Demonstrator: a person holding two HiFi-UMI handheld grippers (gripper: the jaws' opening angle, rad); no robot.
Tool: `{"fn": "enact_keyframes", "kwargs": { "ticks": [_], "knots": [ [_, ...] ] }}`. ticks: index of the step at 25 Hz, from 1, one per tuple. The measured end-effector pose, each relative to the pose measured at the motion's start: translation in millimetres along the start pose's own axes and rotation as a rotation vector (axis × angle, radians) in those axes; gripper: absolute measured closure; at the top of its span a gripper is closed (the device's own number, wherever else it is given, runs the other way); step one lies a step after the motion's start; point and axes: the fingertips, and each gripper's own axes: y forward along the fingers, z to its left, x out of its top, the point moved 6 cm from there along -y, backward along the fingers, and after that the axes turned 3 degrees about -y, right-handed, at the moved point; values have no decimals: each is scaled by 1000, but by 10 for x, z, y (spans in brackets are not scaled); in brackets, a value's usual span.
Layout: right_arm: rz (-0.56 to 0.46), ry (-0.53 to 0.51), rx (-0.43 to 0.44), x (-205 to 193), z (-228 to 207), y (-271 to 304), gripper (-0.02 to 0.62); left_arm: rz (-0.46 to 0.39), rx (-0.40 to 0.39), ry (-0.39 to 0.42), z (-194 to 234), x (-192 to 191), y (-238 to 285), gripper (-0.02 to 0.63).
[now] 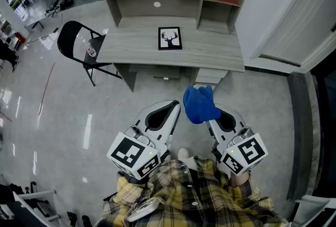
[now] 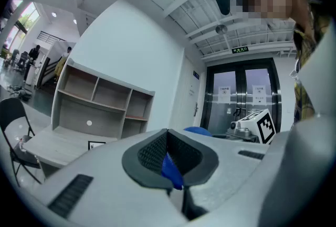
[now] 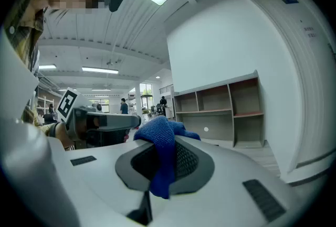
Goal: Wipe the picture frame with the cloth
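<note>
Down at the lower left of the head view, the left gripper (image 1: pixel 169 110) has its jaws pressed together, with an unidentifiable blue sliver (image 2: pixel 170 171) in the gap. The picture frame (image 1: pixel 170 38) lies flat on the desk (image 1: pixel 210 53) at upper centre. It is well apart from the cloth (image 1: pixel 199 104), which the right gripper (image 1: pixel 219 122) pinches right of centre.

The right claw (image 3: pixel 164 164) is clamped on a blue cloth (image 3: pixel 159 134), which bunches up above its jaws, shelving (image 3: pixel 220 110) beyond.

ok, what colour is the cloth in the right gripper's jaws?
Solid bright blue. The fuzzy cloth shows best in the right gripper view.
</note>
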Motion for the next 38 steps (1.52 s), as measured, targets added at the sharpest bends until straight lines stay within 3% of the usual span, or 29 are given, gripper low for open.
{"fn": "enact_keyframes", "kwargs": {
  "ticks": [11, 23, 30, 38],
  "knots": [
    [-22, 30, -4, -43, -277, -161, 561, 6, 26, 12, -87, -21, 178, 601],
    [4, 72, 46, -195, -473, -139, 561, 28, 73, 1, -117, -101, 309, 601],
    [28, 61, 57, -207, -602, 284, 561, 41, 64, -14, 293, -83, 494, 601],
    [43, 43, 4, -64, -834, 1198, 561, 38, 29, -21, 1264, 203, 808, 601]
  ]
}}
